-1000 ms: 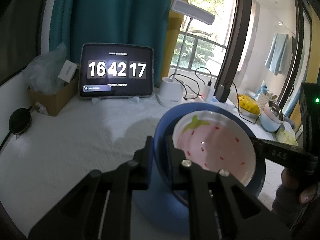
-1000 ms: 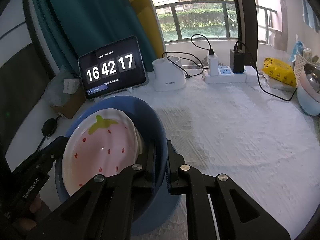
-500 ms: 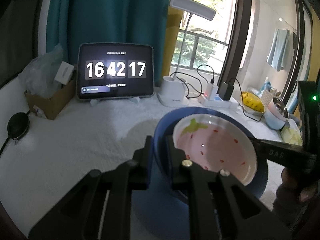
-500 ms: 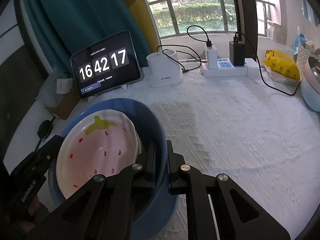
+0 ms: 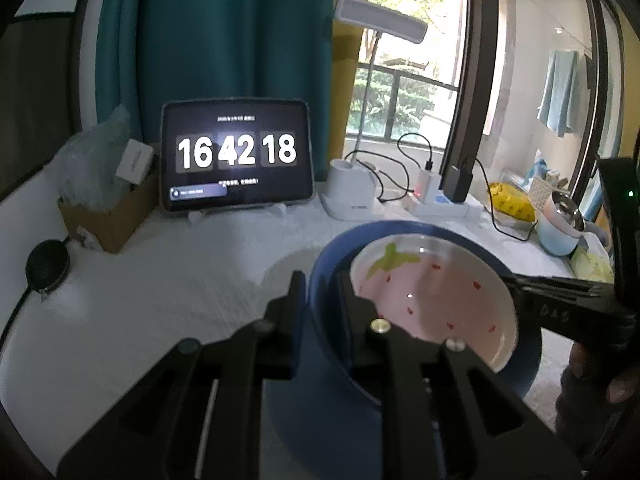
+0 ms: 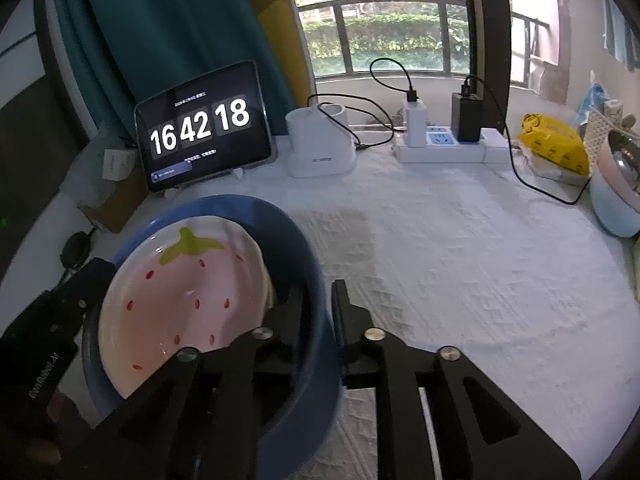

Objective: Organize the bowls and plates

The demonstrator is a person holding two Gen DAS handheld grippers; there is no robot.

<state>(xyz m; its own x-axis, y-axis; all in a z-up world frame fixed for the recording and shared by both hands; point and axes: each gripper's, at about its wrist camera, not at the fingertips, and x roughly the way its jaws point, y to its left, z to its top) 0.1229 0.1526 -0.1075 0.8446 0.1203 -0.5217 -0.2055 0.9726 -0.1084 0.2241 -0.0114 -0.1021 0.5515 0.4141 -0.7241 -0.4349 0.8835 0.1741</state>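
Note:
A blue bowl (image 5: pixel 332 264) holds a pink strawberry-pattern plate (image 5: pixel 432 300) inside it. My left gripper (image 5: pixel 322 280) is shut on the bowl's left rim, one finger inside and one outside. My right gripper (image 6: pixel 316 292) is shut on the bowl's right rim (image 6: pixel 304 248) the same way. The plate (image 6: pixel 180 288) lies tilted in the bowl. Each gripper shows in the other's view, the right one (image 5: pixel 560 304) across the bowl, the left one (image 6: pixel 48 320) at the far left. The bowl is held above the white cloth.
A tablet clock (image 5: pixel 236 156) stands at the back. A white lamp base (image 6: pixel 320 148), a power strip (image 6: pixel 444 148) with cables, a yellow packet (image 6: pixel 556 148) and stacked bowls (image 6: pixel 616 192) lie at the back and right. A cardboard box (image 5: pixel 104 208) sits back left.
Both grippers have risen with the bowl and plate between them; the table looks farther below. The grip on the rim is unchanged.

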